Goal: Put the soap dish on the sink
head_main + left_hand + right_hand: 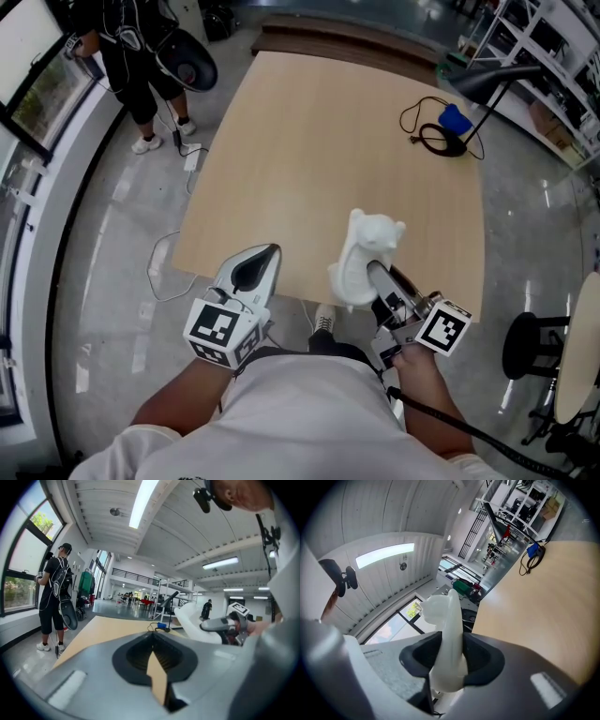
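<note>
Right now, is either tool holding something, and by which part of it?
The right tool holds the white soap dish, its jaws pinching the thin rim at the end nearest the person. The left tool holds nothing.

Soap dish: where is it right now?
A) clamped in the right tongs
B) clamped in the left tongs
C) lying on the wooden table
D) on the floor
A: the right gripper view shows the white soap dish squeezed between the right tongs, while the left tongs hold nothing.
</note>
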Demonstrator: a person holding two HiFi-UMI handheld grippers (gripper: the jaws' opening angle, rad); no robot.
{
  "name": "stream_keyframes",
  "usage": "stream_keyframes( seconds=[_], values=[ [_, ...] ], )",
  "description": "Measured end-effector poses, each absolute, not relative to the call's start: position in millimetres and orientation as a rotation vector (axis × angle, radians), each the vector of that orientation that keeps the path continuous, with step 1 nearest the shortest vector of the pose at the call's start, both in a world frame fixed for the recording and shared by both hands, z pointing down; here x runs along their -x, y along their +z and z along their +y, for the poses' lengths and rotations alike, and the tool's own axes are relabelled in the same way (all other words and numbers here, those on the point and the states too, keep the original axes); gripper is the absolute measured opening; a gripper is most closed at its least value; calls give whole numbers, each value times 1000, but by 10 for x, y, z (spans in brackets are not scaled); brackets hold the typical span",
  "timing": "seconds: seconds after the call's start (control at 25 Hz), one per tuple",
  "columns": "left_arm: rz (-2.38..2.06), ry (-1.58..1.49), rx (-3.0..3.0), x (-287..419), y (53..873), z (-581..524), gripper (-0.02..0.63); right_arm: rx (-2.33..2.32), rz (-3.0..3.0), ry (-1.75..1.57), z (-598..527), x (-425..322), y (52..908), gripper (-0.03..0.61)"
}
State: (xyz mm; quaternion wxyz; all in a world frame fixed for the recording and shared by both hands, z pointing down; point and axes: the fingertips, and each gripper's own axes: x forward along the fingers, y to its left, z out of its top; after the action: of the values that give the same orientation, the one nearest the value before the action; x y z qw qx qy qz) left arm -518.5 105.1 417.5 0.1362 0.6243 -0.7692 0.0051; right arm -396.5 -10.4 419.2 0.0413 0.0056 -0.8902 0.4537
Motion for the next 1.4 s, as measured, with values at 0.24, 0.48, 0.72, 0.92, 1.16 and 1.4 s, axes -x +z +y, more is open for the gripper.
stream_keyframes(
  seconds=[0.24, 0.48, 0.72, 0.92, 1.16, 1.4],
  values=[
    [-2245, 23, -1762, 5229, 4146, 615, 8, 31, -2675, 1412, -399, 4059, 4242, 140],
    [-2230, 27, -1729, 5114, 4228, 303, 8, 81, -2561, 1545, -568, 4148, 4451, 138],
    [-2209, 96, -1686, 5293, 4333, 369, 8, 50, -2446, 1666, -650, 4284, 4715, 140],
    [-2151, 126, -1707, 5438, 4460, 391, 8, -46, -2331, 1674, -592, 4428, 5129, 140],
    [-2062, 136, -1712, 5562, 4727, 476, 8, -159, -2248, 1693, -537, 4604, 5545, 140],
    [-1977, 129, -1694, 5606, 4962, 663, 8, -240, -2175, 1678, -451, 4705, 5878, 140]
  ],
)
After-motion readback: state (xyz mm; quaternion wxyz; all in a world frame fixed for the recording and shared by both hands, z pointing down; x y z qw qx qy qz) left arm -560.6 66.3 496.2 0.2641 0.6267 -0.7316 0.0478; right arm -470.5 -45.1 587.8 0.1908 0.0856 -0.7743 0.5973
